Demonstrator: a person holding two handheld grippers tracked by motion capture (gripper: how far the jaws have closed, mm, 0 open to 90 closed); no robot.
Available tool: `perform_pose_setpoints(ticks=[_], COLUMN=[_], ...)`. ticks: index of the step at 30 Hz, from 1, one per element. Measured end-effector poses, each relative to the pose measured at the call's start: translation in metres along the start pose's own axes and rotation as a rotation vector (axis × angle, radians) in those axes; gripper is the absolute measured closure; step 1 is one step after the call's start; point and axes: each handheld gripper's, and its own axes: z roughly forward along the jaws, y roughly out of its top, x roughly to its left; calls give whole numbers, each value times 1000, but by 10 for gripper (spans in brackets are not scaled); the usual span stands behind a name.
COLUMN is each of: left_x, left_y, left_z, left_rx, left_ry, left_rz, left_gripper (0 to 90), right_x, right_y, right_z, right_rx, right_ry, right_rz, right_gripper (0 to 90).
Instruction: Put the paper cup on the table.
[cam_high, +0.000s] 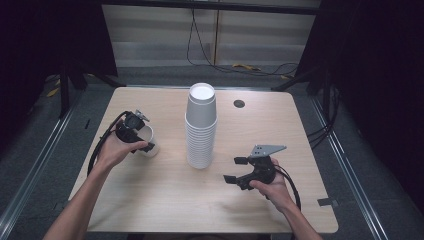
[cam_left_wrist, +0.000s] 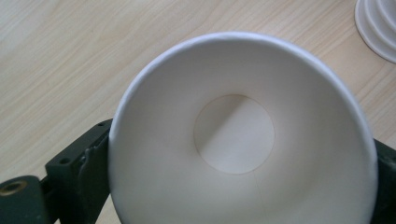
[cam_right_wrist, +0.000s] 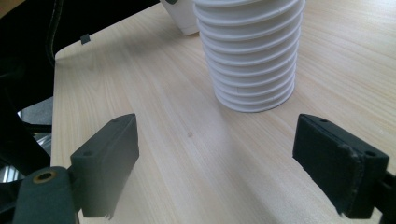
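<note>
Between the jaws of the left hand-held gripper (cam_high: 141, 141), a light, easily crushed paper cup (cam_left_wrist: 243, 135) is held gently at its wall.

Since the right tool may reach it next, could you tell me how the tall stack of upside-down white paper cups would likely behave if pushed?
The tall stack of upside-down white paper cups is narrow for its height, so a push near the top would probably tip it. Thin paper suggests it is light and may slide on the smooth wooden table. The nested cups might shift apart.
</note>
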Motion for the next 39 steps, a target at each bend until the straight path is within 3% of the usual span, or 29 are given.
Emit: perform_pose_setpoints(ticks=[6, 16, 18, 19, 23, 34, 37, 39], left_x=[-1, 0, 0, 2, 2, 9, 11, 12], left_y=[-1, -3, -6, -8, -12, -27, -33, -36], left_z=[4, 8, 9, 13, 14, 22, 24, 24], left_rx=[-5, -28, -42, -45, -69, -72, -86, -89], left_ry=[28, 17, -1, -14, -2, -59, -72, -62], left_rz=[23, 17, 17, 3, -3, -43, -62, -61], left_gripper=[50, 47, 42, 41, 63, 90, 159, 158], right_x=[2, 5, 5, 5, 5, 5, 5, 5], right_y=[0, 1, 0, 0, 0, -1, -1, -1], right_z=[0, 3, 2, 2, 1, 1, 2, 1], right_rx=[5, 16, 16, 11, 10, 18, 18, 17], right_ry=[2, 0, -1, 0, -5, -13, -15, -15], right_rz=[-3, -20, -15, -14, -17, -22, -22, -21], right_gripper=[146, 145, 145, 146, 147, 147, 147, 147])
